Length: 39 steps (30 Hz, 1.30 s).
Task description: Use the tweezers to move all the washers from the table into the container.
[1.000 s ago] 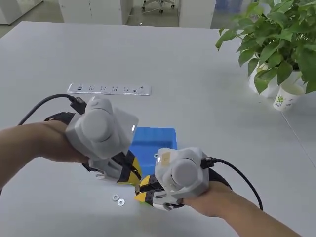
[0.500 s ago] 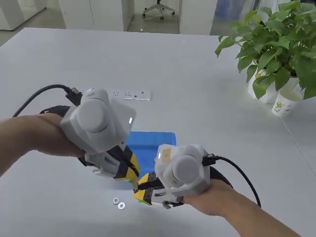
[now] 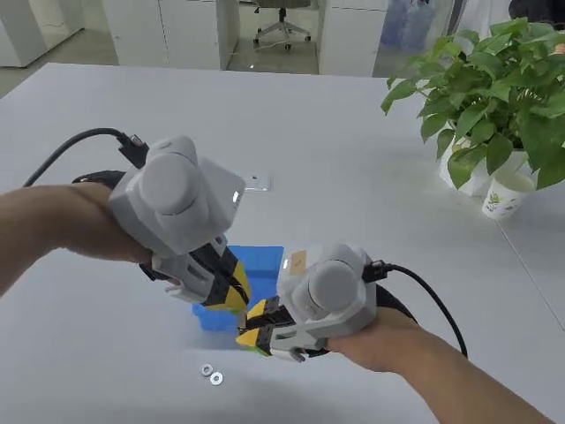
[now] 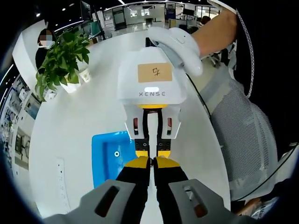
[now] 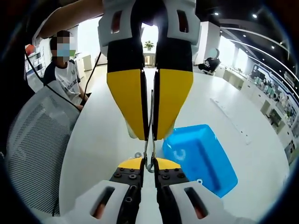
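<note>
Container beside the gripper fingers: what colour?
Bright blue all over, the shallow rectangular plastic container. Shows best in the right gripper view.

The tweezers (image 5: 151, 116), thin grey metal seen edge-on, are pinched between the closed jaws of the left gripper (image 5: 149, 138) and of the right gripper (image 5: 148, 167). The container (image 3: 261, 261) is a shallow blue rectangular tray with one washer (image 4: 117, 153) lying inside it. Two small silver washers (image 3: 206, 370) lie side by side on the tabletop (image 3: 371, 177), near the container but outside it.
</note>
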Motion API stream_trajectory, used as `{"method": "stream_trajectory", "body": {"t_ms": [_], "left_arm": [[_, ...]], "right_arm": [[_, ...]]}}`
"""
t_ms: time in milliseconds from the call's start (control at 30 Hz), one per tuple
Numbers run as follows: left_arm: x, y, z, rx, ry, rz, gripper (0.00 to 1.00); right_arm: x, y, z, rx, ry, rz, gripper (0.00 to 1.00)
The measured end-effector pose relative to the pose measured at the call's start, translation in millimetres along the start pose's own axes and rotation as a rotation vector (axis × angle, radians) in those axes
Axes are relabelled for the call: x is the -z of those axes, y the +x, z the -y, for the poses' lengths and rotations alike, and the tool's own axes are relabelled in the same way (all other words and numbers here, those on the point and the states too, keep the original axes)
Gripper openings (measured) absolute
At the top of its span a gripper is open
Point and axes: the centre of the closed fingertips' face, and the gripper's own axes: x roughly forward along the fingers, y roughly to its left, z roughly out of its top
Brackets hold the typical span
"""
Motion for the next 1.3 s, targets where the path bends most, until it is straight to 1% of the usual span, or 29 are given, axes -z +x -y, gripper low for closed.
{"method": "stream_trajectory", "body": {"t_ms": [267,733,867,1100,1300], "left_arm": [[-4.3,-6.4,-14.6,-0.016,0.011,0.005,0.06],[-6.4,-8.4,-42.2,-0.028,0.031,0.006,0.07],[-5.8,-4.9,-48.6,-0.030,0.034,0.010,0.07],[0.4,5.5,-55.8,-0.023,0.034,0.002,0.07],[6.2,14.6,-63.5,-0.022,0.035,-0.002,0.07]], "right_arm": [[-6.3,-5.5,15.4,0.014,-0.004,0.006,0.11],[-7.3,-9.4,44.1,0.041,0.003,0.014,0.11],[-3.6,-7.4,50.2,0.044,0.004,0.014,0.11],[6.2,-1.8,57.4,0.043,0.004,0.001,0.11],[15.9,3.7,64.3,0.039,0.019,-0.008,0.11]]}}
